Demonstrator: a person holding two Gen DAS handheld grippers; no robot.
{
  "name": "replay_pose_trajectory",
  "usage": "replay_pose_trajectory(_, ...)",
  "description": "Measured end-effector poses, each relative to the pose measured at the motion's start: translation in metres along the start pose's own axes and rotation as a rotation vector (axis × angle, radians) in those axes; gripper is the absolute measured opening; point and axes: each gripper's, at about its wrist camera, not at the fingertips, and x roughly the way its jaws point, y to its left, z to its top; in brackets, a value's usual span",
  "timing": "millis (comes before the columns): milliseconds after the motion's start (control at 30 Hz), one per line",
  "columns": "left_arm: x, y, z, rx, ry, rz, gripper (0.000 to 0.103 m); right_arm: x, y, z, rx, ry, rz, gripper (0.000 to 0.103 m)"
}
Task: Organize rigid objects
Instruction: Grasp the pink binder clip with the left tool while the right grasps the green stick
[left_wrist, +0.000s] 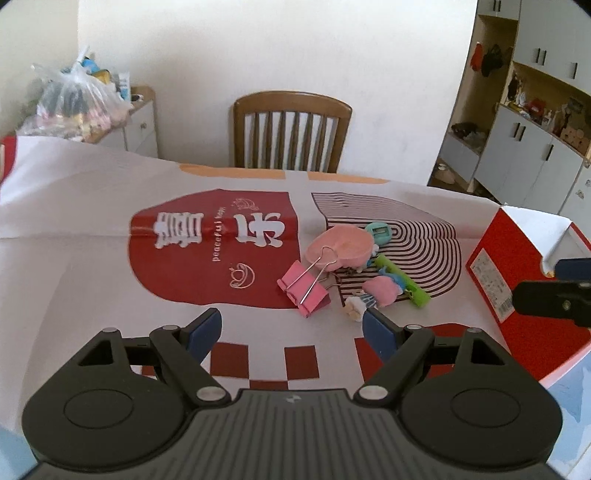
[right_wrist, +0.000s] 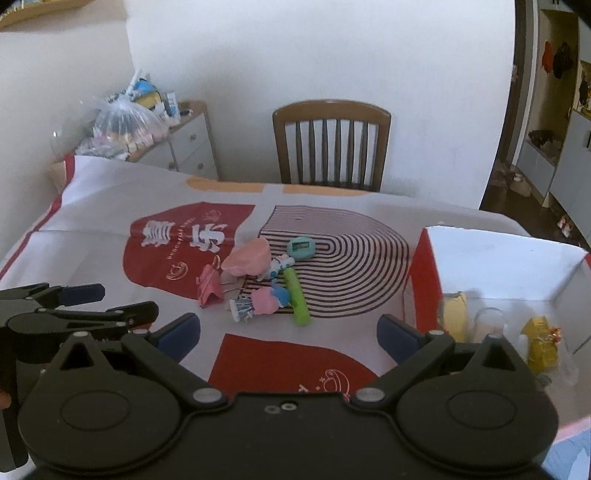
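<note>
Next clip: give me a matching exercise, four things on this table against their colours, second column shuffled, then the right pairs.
Things:
1. binder clip
2. tube
3. round sharpener
4. box, outside wall

Colours:
A. teal
B. red
C. pink
D. lime green

Pairs: 1-C, 2-D, 3-A, 4-B

R tongs wide apart, nothing btwn; pink clip, green tube ahead; box right.
</note>
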Motion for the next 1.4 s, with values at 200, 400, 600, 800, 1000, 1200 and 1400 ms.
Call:
replay_pose_trajectory(200, 0.029, 0.006, 0.006, 0.020, 0.011, -0.018, 0.083, 0.030, -0.002, 0.008, -0.023, 0.042, -0.023, 0.095)
replay_pose_trajectory(400, 0.059, 0.006, 0.006, 0.091, 0.027, -0.028, 0.083, 0.057, -0.005, 0.008, -0.074, 0.090, -0.042, 0.086)
replay_pose_trajectory(600, 0.084, 0.002, 0.005, 0.146, 0.040, -0.026, 0.083, 0.079, -0.004, 0.003, -0.125, 0.122, -0.054, 0.079)
replay_pose_trajectory(800, 0.102, 0.005, 0.007, 0.219, 0.037, -0.058, 0.083, 0.097, -0.002, 0.000, -0.165, 0.150, -0.050, 0.069)
replay_pose_trajectory(1000, 0.117, 0.004, 0.008, 0.294, 0.039, -0.109, 0.083, 0.112, -0.003, 0.001, -0.205, 0.176, -0.029, 0.057)
replay_pose_trajectory(1200, 0.126, 0.004, 0.009, 0.320, 0.018, -0.130, 0.084, 0.125, -0.004, -0.001, -0.221, 0.183, -0.025, 0.048)
replay_pose_trajectory(1400, 0.133, 0.003, 0.014, 0.319, 0.014, -0.149, 0.084, 0.132, -0.005, -0.002, -0.234, 0.173, 0.011, 0.041)
